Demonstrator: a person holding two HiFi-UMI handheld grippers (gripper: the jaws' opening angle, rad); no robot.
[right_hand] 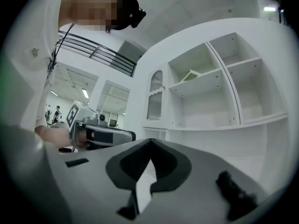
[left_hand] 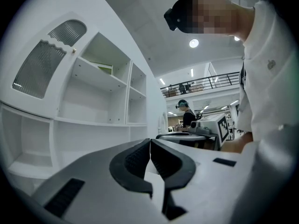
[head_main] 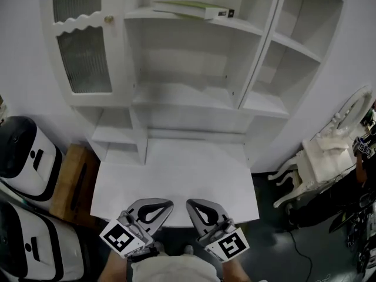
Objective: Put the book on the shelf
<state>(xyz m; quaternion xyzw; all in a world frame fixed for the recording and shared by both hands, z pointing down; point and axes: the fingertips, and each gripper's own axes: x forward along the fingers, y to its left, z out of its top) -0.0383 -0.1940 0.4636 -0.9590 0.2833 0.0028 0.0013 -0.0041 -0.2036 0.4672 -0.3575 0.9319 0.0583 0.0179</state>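
A thin book with a green cover (head_main: 194, 9) lies flat on the upper shelf (head_main: 235, 25) of the white cabinet, also seen as the book (left_hand: 104, 68) in the left gripper view and the book (right_hand: 190, 74) in the right gripper view. My left gripper (head_main: 163, 202) and right gripper (head_main: 191, 203) sit side by side at the near edge of the white desk (head_main: 176, 175), far below the book. Both are shut with nothing between their jaws. The left gripper (left_hand: 150, 140) and right gripper (right_hand: 150, 140) each show jaws meeting at the tips.
A cabinet door with ribbed glass (head_main: 82, 40) stands at the left. More open shelves (head_main: 294, 46) are at the right. Two white machines (head_main: 23, 151) and a wooden box (head_main: 73, 178) stand left of the desk. An ornate white chair (head_main: 329, 151) stands at the right.
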